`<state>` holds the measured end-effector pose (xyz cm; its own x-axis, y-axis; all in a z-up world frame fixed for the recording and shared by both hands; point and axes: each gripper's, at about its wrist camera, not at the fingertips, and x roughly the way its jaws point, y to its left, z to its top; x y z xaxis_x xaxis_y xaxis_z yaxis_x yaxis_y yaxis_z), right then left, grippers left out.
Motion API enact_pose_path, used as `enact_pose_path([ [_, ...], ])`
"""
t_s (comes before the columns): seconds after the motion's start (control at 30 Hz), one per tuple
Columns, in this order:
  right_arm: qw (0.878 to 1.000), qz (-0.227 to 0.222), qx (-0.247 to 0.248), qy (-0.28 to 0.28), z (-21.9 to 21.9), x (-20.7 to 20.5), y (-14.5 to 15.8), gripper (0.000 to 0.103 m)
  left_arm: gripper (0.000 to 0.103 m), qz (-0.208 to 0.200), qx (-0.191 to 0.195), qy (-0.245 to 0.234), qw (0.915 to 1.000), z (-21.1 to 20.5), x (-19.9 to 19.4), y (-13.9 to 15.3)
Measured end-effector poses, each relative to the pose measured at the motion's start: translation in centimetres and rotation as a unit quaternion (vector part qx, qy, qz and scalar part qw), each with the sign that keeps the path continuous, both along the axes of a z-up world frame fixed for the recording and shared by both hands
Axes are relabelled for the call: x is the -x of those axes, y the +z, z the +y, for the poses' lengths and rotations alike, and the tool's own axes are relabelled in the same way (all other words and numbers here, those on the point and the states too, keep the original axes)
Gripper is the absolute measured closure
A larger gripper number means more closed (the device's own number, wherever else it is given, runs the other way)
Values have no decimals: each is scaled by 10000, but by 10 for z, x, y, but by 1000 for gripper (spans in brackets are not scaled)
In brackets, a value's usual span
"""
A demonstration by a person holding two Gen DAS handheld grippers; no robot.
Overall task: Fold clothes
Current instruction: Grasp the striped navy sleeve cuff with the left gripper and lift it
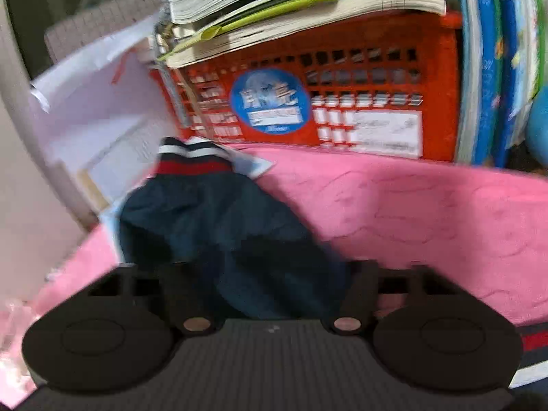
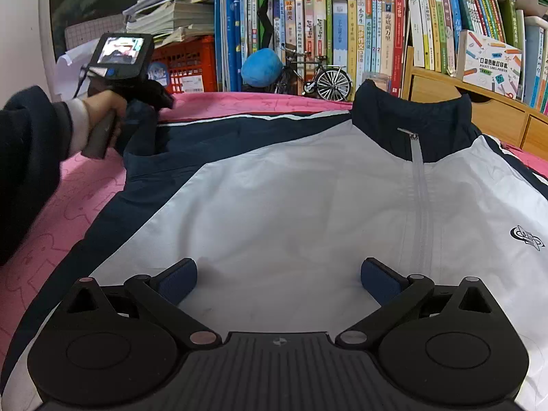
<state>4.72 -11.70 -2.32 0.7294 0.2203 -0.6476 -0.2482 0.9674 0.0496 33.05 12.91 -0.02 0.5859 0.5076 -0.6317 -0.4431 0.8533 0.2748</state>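
Observation:
A white and navy zip jacket (image 2: pixel 308 205) lies front up on the pink cover (image 2: pixel 61 212), collar toward the bookshelf. Its navy left sleeve (image 1: pixel 212 226) with a red, white and navy striped cuff (image 1: pixel 191 161) hangs forward from my left gripper (image 1: pixel 267 274). The left gripper's fingertips are hidden in the cloth and it looks shut on the sleeve; it also shows in the right wrist view (image 2: pixel 150 102), lifted at the jacket's far left. My right gripper (image 2: pixel 277 281) is open and empty, just above the jacket's white chest.
A red plastic crate (image 1: pixel 342 102) under stacked books (image 1: pixel 291 3) stands at the bed's far edge. A full bookshelf (image 2: pixel 359 34), a blue plush ball (image 2: pixel 262 66), a model bicycle (image 2: pixel 325 82) and a wooden drawer unit (image 2: pixel 479 109) line the back.

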Motion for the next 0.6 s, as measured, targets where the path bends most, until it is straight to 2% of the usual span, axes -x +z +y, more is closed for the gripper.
enact_pose_path([
  [0.03, 10000, 0, -1, -1, 0, 0, 0, 0, 78, 110, 9, -70, 9999, 0, 1, 3],
  [0.07, 10000, 1, 0, 1, 0, 0, 0, 0, 95, 203, -35, -115, 9997, 0, 4, 7],
  [0.1, 10000, 3, -1, 3, 0, 0, 0, 0, 98, 196, -60, -120, 9997, 1, 9, 12],
  [0.23, 10000, 6, -20, 5, -1, 0, 0, 0, 99, -311, 66, -204, 9993, 13, 53, 48],
  [0.33, 10000, 7, -28, 1, -1, 0, 0, 0, 99, -536, 2, -426, 9977, 25, 101, 68],
  [0.47, 10000, 14, -16, 4, 0, 0, 0, 0, 99, -74, 100, -469, 9988, 38, 149, 49],
  [0.6, 10000, 13, -1, 12, -1, 0, 0, 0, 94, 389, 197, -512, 9977, 50, 198, 30],
])
